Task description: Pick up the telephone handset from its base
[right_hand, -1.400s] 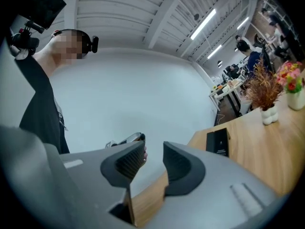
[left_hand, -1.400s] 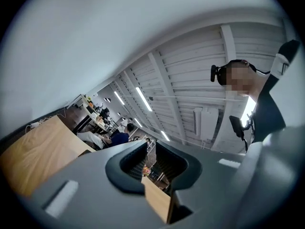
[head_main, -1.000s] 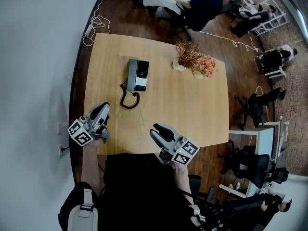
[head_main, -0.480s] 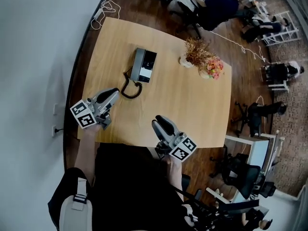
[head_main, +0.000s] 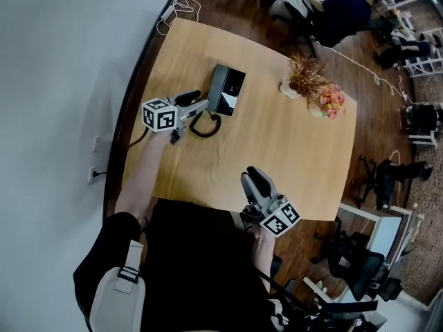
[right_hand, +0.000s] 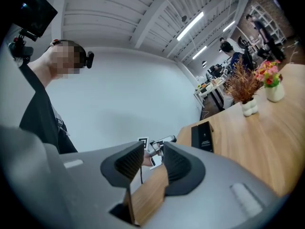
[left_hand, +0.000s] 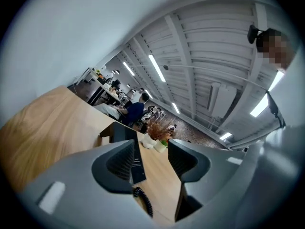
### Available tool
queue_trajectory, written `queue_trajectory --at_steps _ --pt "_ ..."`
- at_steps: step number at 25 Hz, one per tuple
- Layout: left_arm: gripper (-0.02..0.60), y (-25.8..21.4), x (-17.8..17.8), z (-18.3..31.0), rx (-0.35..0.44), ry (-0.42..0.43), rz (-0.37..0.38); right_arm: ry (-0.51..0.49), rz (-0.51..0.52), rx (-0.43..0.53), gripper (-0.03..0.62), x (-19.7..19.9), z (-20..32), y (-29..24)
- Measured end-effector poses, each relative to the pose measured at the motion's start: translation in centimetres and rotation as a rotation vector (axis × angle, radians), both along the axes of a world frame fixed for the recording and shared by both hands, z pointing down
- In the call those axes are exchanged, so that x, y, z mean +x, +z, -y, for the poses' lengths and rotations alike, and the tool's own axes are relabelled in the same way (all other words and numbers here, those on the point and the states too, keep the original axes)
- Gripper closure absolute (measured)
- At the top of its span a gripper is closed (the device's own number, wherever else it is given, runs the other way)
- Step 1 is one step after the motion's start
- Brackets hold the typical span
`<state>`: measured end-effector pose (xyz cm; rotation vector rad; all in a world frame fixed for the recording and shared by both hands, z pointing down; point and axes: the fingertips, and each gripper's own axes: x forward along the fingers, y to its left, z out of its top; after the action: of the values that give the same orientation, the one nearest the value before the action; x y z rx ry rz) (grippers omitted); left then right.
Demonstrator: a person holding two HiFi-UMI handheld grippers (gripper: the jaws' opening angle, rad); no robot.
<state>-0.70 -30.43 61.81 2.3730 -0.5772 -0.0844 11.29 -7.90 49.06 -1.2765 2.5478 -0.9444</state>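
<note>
A grey and black telephone (head_main: 228, 91) lies on the wooden table (head_main: 277, 144), with its handset (head_main: 218, 87) resting along the base's left side and a coiled black cord (head_main: 205, 124) looping out at the near end. My left gripper (head_main: 199, 104) points level at the phone's near left corner, just short of the handset. Its jaws are opening and nothing is between them. Through the left gripper (left_hand: 150, 159) I see the telephone (left_hand: 125, 140) just ahead and the cord (left_hand: 143, 202) below. My right gripper (head_main: 253, 179) hovers open and empty over the table's near edge.
A small vase of dried grass (head_main: 303, 76) and a pot of pink flowers (head_main: 329, 101) stand at the table's far right. A white wall runs along the left. Office chairs and seated people are beyond the table's far end.
My left gripper has travelled from the table's near left edge forward to the telephone's near corner. The right gripper has shifted only slightly.
</note>
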Motion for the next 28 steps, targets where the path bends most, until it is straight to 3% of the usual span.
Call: queue_trajectory --at_steps 4,8,14,20,28 --pt "0.376 4.5 1.7 3.8 -0.084 0.013 0.083 0.053 -0.021 -0.013 0.476 1.9 -1.2 0.1" --pt "0.317 7.7 3.1 6.3 -0.175 0.033 0.125 0.092 -0.037 -0.029 0.476 3.1 -2.3 0.2" --pt "0.321 10.2 5.6 7.2 -0.216 0.101 0.166 0.113 -0.054 -0.058 0.476 4.0 -3.0 0.5" --pt "0.459 10.2 5.9 7.3 -0.197 0.123 0.223 0.097 -0.058 -0.072 0.476 3.6 -2.7 0.6" --pt "0.466 10.4 6.1 7.4 -0.213 0.158 0.212 0.074 -0.068 -0.085 0.477 3.1 -2.1 1.0"
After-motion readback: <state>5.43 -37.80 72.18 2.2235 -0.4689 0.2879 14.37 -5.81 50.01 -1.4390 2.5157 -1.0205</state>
